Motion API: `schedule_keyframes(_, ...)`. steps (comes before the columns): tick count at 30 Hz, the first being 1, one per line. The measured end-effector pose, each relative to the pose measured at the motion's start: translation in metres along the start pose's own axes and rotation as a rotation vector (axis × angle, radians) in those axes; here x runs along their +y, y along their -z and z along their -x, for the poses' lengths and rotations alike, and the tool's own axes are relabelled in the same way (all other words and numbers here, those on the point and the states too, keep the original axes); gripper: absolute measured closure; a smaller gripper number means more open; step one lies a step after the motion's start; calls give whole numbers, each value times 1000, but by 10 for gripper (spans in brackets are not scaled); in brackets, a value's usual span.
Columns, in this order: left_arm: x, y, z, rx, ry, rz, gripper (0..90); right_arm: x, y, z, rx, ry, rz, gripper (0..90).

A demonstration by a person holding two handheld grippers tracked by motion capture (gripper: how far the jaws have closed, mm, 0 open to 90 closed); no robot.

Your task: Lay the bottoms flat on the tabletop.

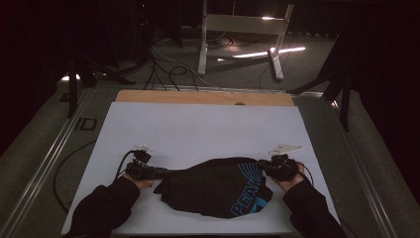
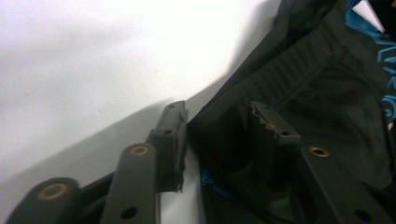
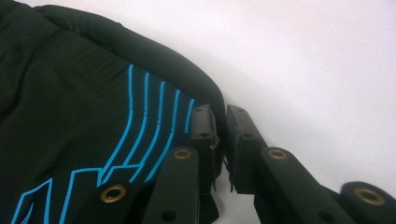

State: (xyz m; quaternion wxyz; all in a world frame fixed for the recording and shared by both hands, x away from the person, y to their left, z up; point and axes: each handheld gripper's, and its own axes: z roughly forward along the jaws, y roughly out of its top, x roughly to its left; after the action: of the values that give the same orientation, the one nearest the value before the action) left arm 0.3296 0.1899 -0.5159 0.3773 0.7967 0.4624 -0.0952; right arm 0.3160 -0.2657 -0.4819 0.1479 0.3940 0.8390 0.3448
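High view: a black garment (image 1: 218, 188) with blue print is seen lying crumpled near the front edge of the white surface (image 1: 198, 129), between the two hands. At its left end the left tool (image 1: 157, 173) is placed; at its right end the right tool (image 1: 263, 166) is placed.

In the left gripper view the jaws are set astride a ribbed hem of the garment (image 2: 299, 88), with cloth between them, yet a wide gap is left and no firm pinch can be made out. In the right gripper view the jaws are brought nearly together over the rounded edge of the garment (image 3: 93, 116), and a fold of cloth appears to be pinched there.

The work is judged to be at an early stage: both ends have been reached, but the garment is not yet spread flat or folded.

Blue letters reading "PEA" can be made out in the high view; the remainder is hidden in folds. Curved blue stripes are seen beside them.
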Motion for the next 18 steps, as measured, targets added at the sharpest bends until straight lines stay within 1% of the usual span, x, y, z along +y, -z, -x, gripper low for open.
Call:
schedule_keyframes(1, 1, 1, 1, 2, -18, 16, 783, 0, 0, 0, -1, 1, 4, 837)
schedule_keyframes(2, 1, 2, 3, 11, -33, 26, 798, 1, 1, -1, 0, -6, 13, 839)
schedule_keyframes(5, 4, 8, 11, 43, -86, 78, 812, 2, 6, 0, -4, -13, 45, 842)
schedule_keyframes(7, 7, 15, 17, 74, -119, 117, 815, 4, 10, 1, -6, -17, 72, 843)
schedule_keyframes(8, 9, 18, 19, 85, -136, 137, 815, 6, 13, 1, -6, -28, 90, 844)
schedule_keyframes(9, 9, 18, 19, 85, -136, 137, 815, 8, 15, 1, -10, -25, 101, 844)
schedule_keyframes(10, 11, 22, 23, 102, -150, 159, 815, 11, 16, 1, -13, -22, 110, 844)
schedule_keyframes(11, 17, 29, 27, 124, -183, 192, 815, 14, 17, 1, -16, -23, 120, 845)
schedule_keyframes(12, 20, 32, 28, 130, -188, 205, 816, 17, 18, 1, -22, -19, 127, 845)
schedule_keyframes(13, 20, 32, 28, 130, -188, 205, 815, 17, 18, 1, -22, -19, 127, 845)
schedule_keyframes(14, 26, 37, 29, 140, -199, 231, 816, 25, 18, 3, -23, -17, 143, 845)
schedule_keyframes(15, 29, 39, 30, 146, -203, 245, 815, 29, 18, 4, -31, -14, 153, 846)
schedule_keyframes(16, 32, 42, 31, 163, -211, 258, 815, 33, 17, 5, -34, -12, 159, 845)
schedule_keyframes(17, 35, 44, 31, 172, -218, 273, 815, 37, 17, 6, -37, -9, 167, 845)
schedule_keyframes(18, 35, 44, 31, 172, -218, 273, 815, 37, 17, 6, -37, -9, 167, 845)
